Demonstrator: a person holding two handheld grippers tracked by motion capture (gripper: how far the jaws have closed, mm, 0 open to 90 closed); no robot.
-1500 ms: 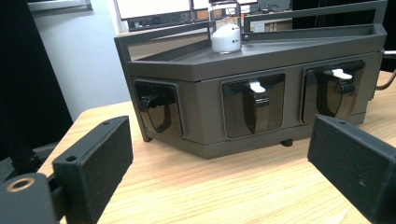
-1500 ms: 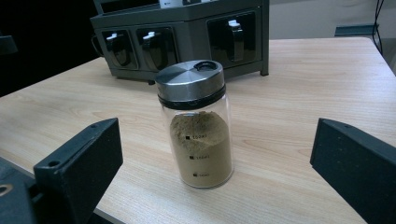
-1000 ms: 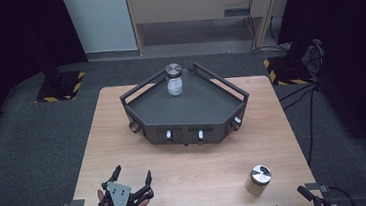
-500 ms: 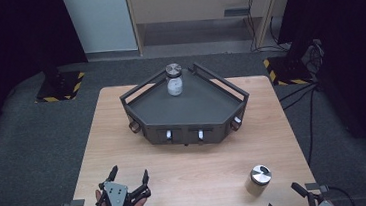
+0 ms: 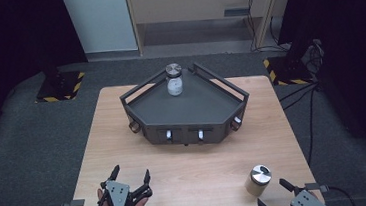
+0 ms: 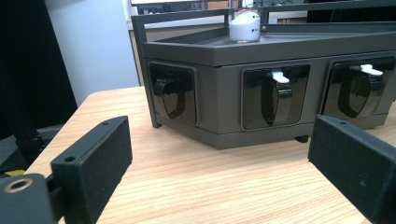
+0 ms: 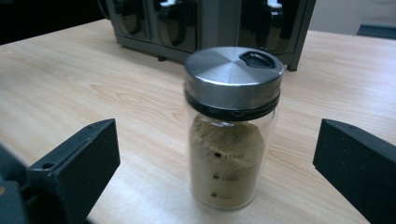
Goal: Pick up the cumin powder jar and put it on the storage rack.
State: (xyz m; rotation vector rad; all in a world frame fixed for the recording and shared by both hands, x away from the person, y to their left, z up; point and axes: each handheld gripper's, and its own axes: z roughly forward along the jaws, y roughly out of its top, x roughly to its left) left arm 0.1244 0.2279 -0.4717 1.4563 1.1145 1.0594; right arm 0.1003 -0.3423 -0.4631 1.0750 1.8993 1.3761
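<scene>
Glass spice jar with a brushed-steel lid (image 7: 232, 126) (tan powder inside) stands upright on the light wooden table (image 5: 192, 172), near its front right corner. Right gripper (image 5: 274, 197) faces it, jaws wide apart, not touching. Left gripper (image 5: 130, 174), jaws also apart and empty, points toward the dark grey angular tray rack (image 5: 186, 107).

a light wooden table (image 5: 124, 138) stands on grey carpet. a dark five-sided rack (image 5: 186, 110) sits on it toward twelve o'clock from the table's middle. a glass spice jar (image 5: 258, 180) with a steel lid stands upright on the bare wood at about five o'clock, well apart from the rack.
</scene>
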